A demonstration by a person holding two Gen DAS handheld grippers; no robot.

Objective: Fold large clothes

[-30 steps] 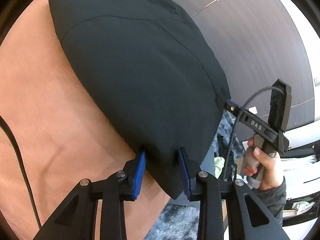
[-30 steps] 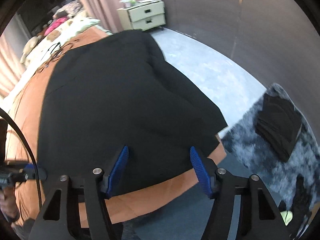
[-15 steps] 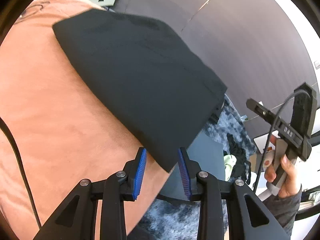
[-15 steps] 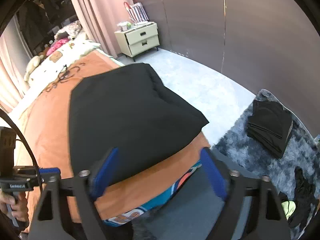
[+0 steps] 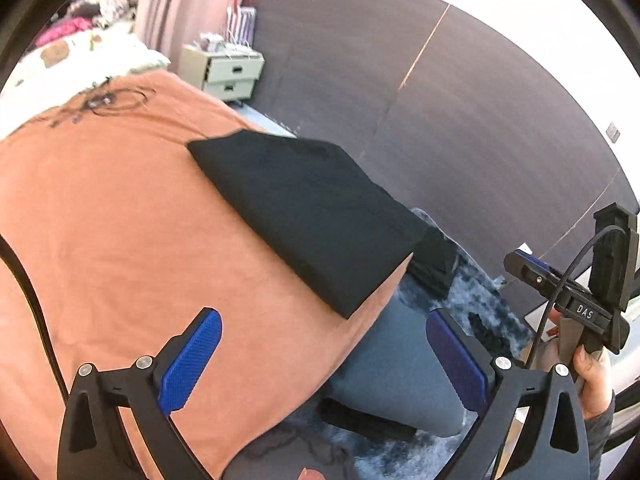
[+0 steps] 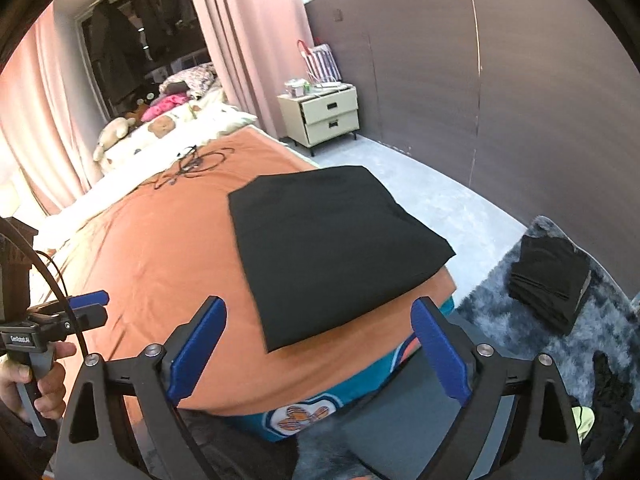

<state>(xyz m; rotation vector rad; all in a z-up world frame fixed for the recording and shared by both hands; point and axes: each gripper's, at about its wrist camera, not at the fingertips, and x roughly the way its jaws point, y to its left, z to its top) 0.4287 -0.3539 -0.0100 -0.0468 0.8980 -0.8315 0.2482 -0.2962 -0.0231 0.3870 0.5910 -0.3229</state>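
The letters "DAS" stand in white on the black body of the right gripper [image 5: 528, 266], seen from the left wrist camera; a small white label sits on the body of the left gripper [image 6: 90, 308] in the right wrist view, but its print is too blurred to read with certainty; no other writing, number or sign can be read.

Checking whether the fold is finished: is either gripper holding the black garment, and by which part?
Nothing is held: both the left gripper and right gripper are open, clear of the black garment.
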